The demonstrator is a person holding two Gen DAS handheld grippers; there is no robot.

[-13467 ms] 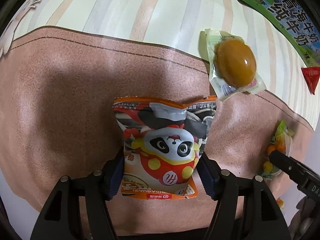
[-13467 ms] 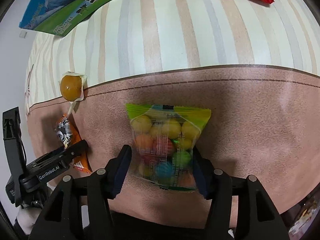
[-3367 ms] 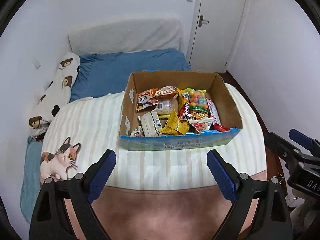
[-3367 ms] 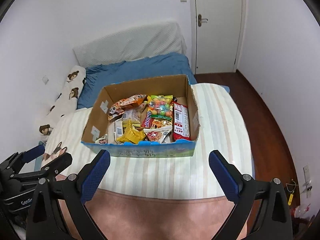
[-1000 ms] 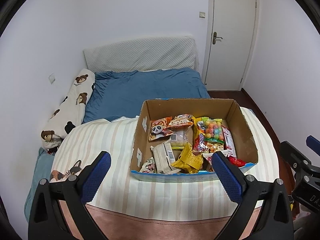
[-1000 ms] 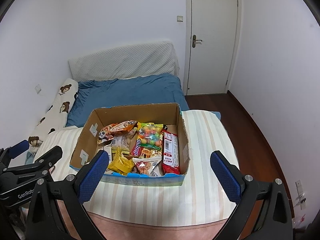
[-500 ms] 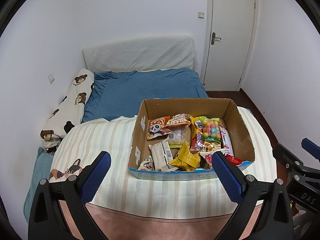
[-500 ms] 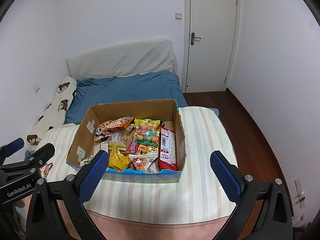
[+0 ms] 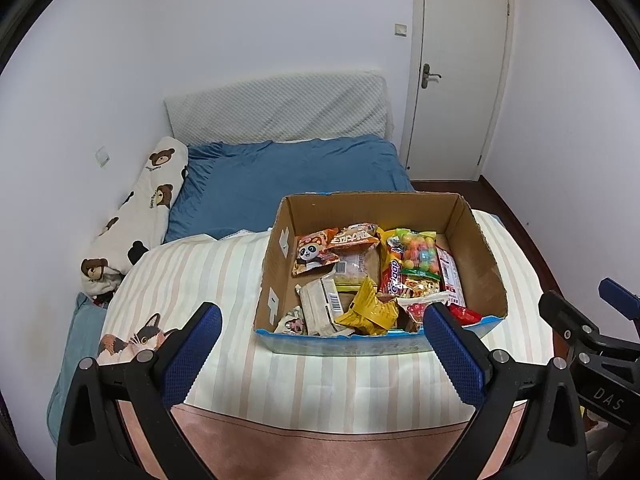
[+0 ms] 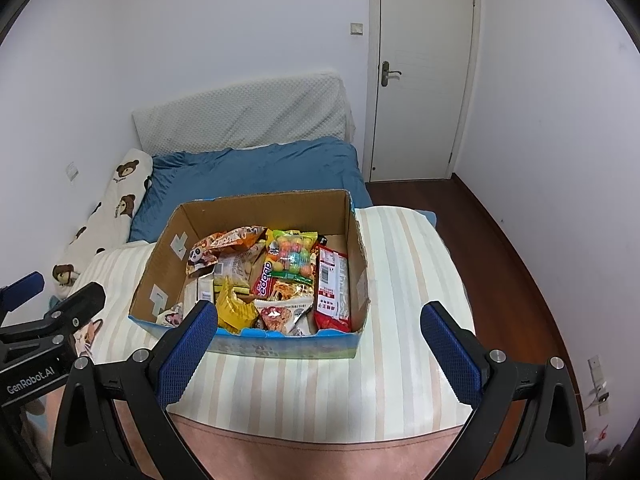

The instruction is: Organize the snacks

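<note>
An open cardboard box [image 9: 476, 240] [image 10: 160, 264] stands on the striped blanket and holds several snack packs. Among them are the panda pack [image 9: 314, 254] [image 10: 202, 256] at the back left, the colourful candy-ball bag [image 9: 418, 250] [image 10: 294, 258], a yellow pack [image 9: 366, 312] [image 10: 234, 310] and a red pack [image 10: 332, 292]. My left gripper [image 9: 322, 344] is open and empty, held high and back from the box. My right gripper [image 10: 318, 344] is open and empty too, also back from the box.
The box sits on a round surface under a striped blanket [image 9: 208, 276] with a cat print [image 9: 136, 336]. Behind it is a blue bed [image 9: 288, 172] with a bear-print pillow [image 9: 140, 212]. A white door [image 10: 424, 72] and wooden floor [image 10: 500, 248] are to the right.
Long ago each gripper held a snack pack on the brown cloth; now both are open, empty and raised. Over the last second both views have barely shifted.
</note>
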